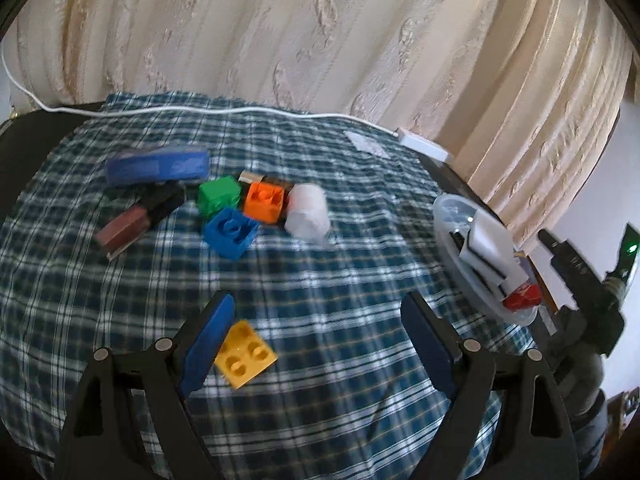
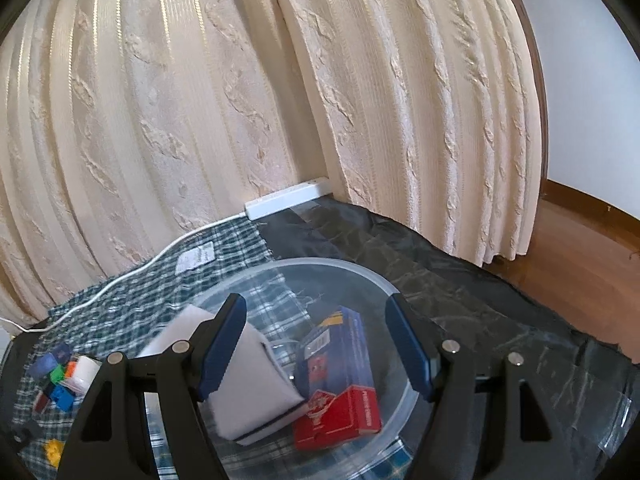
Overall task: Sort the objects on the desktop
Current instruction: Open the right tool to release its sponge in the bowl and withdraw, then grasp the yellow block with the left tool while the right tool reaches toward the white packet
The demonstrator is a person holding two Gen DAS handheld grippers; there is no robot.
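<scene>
My left gripper (image 1: 320,316) is open above the checked cloth, with a yellow brick (image 1: 245,353) lying beside its left finger. Farther off lie a blue brick (image 1: 231,232), a green brick (image 1: 219,195), an orange brick (image 1: 265,201), a white roll (image 1: 307,215), a blue case (image 1: 158,165) and a brown block (image 1: 124,232). My right gripper (image 2: 316,342) is open and empty over the clear round tray (image 2: 384,284), which holds a white sponge (image 2: 256,376), a blue box (image 2: 340,344) and a red box (image 2: 340,416). The tray also shows in the left wrist view (image 1: 448,216).
A white cable (image 1: 224,110) and a white power strip (image 2: 288,198) run along the table's far edge by the curtain. A white label (image 2: 196,258) lies on the cloth. Dark sheeting (image 2: 480,304) covers the table right of the tray; wooden floor lies beyond.
</scene>
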